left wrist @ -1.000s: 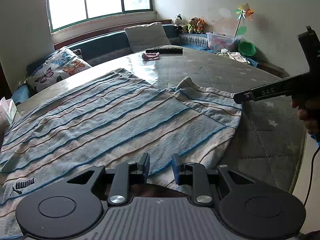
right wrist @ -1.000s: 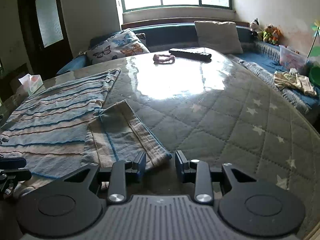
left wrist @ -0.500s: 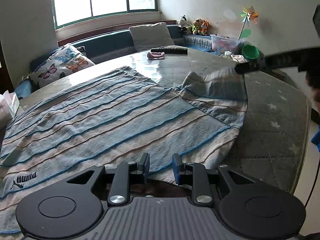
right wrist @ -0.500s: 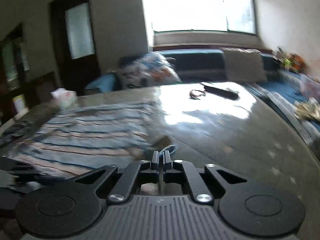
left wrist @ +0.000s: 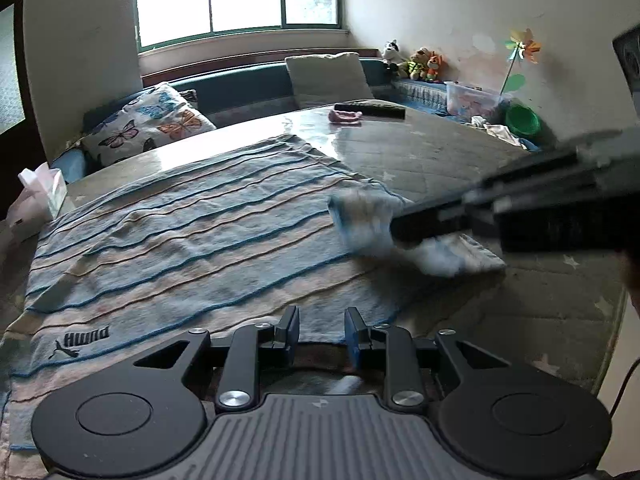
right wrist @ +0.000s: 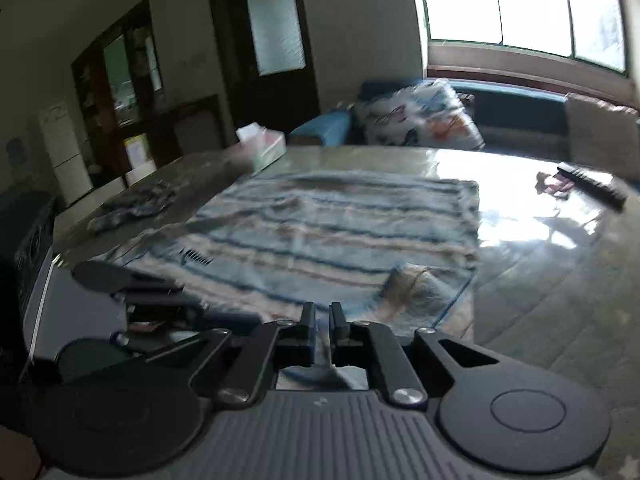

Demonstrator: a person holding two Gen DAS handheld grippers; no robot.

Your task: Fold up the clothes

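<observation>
A blue and beige striped shirt (left wrist: 192, 240) lies spread on the quilted table (left wrist: 440, 156); it also shows in the right wrist view (right wrist: 332, 228). My left gripper (left wrist: 319, 334) is open and empty, just above the shirt's near hem. My right gripper (right wrist: 322, 330) is shut on the shirt's sleeve (left wrist: 360, 220) and carries it, lifted and blurred, over the shirt's body. In the left wrist view the right gripper (left wrist: 400, 228) comes in from the right as a dark bar.
A tissue box (left wrist: 38, 196) stands at the table's left edge. A remote (left wrist: 370, 110) and a pink hair tie (left wrist: 344, 117) lie at the far side. A dark folded garment (right wrist: 132, 206) lies left of the shirt. Cushions and a bench line the window wall.
My right gripper closed on the sleeve, lifted it off the table and swung it left over the shirt. My left gripper stayed open at the near hem.
</observation>
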